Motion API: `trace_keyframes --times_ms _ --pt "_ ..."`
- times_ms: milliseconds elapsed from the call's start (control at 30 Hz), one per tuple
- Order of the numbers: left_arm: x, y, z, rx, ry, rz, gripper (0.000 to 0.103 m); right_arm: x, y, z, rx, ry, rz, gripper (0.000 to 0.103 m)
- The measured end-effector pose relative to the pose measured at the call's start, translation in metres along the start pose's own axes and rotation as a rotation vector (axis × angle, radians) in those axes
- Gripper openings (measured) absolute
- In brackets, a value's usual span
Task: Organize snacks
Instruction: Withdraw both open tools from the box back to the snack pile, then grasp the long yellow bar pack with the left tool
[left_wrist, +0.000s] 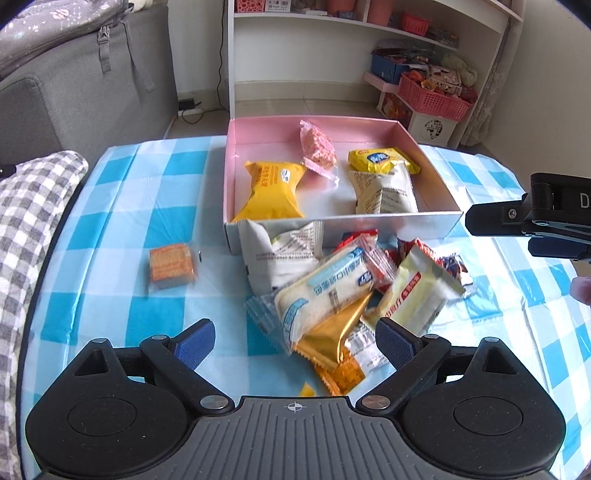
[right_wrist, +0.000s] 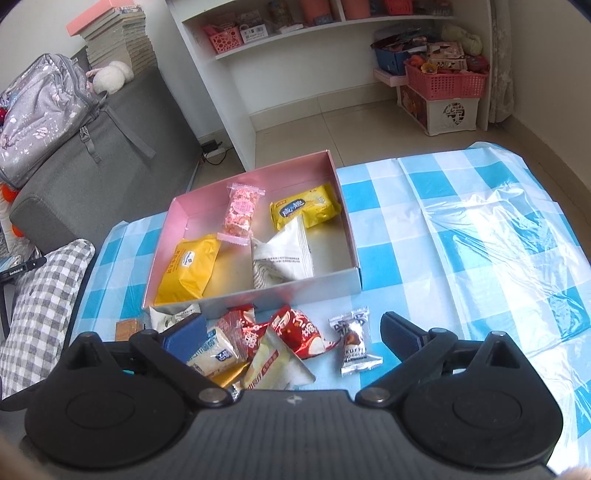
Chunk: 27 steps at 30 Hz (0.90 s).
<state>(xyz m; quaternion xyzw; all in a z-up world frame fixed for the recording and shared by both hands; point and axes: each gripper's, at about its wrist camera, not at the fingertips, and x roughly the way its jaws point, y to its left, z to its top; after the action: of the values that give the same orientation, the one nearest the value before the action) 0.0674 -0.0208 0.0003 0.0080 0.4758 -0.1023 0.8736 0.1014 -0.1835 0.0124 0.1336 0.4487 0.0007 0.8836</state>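
A pink box (left_wrist: 236, 177) (right_wrist: 173, 218) on the checked tablecloth holds a yellow pack (left_wrist: 271, 194) (right_wrist: 186, 267), a pink bar (left_wrist: 319, 147) (right_wrist: 241, 212), a yellow biscuit pack (left_wrist: 380, 159) (right_wrist: 304, 206) and a white pack (left_wrist: 384, 194) (right_wrist: 282, 254). A heap of loose snacks (left_wrist: 332, 288) (right_wrist: 258, 347) lies in front of the box. My left gripper (left_wrist: 295, 345) is open above the heap's near edge. My right gripper (right_wrist: 291, 338) is open over the heap; it also shows in the left wrist view (left_wrist: 532, 218). A silver candy (right_wrist: 354, 341) lies by its right finger.
A small orange cube snack (left_wrist: 171, 264) (right_wrist: 127, 328) lies apart, left of the heap. A checked cushion (left_wrist: 26, 229) (right_wrist: 44, 295) sits at the table's left edge. A grey sofa (left_wrist: 74, 92) and white shelves (left_wrist: 369, 55) stand beyond the table.
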Motion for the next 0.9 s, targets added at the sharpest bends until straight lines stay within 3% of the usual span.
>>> trace_keyframes --times_ms 433,733,833,900 --pt "-0.005 0.0 -0.05 0.005 0.102 -0.066 0.095 0.015 0.002 -0.047 -0.065 0.14 -0.058 0.102" --pt "0.006 0.0 -0.074 -0.014 0.165 -0.093 0.091 0.03 -0.003 -0.056 -0.053 0.191 -0.095 0.101" --pt "0.006 -0.002 -0.076 -0.004 0.17 -0.106 0.077 0.032 -0.002 -0.056 -0.054 0.192 -0.095 0.1" --pt "0.005 -0.001 -0.076 -0.008 0.166 -0.107 0.059 0.035 -0.001 -0.057 -0.049 0.195 -0.094 0.099"
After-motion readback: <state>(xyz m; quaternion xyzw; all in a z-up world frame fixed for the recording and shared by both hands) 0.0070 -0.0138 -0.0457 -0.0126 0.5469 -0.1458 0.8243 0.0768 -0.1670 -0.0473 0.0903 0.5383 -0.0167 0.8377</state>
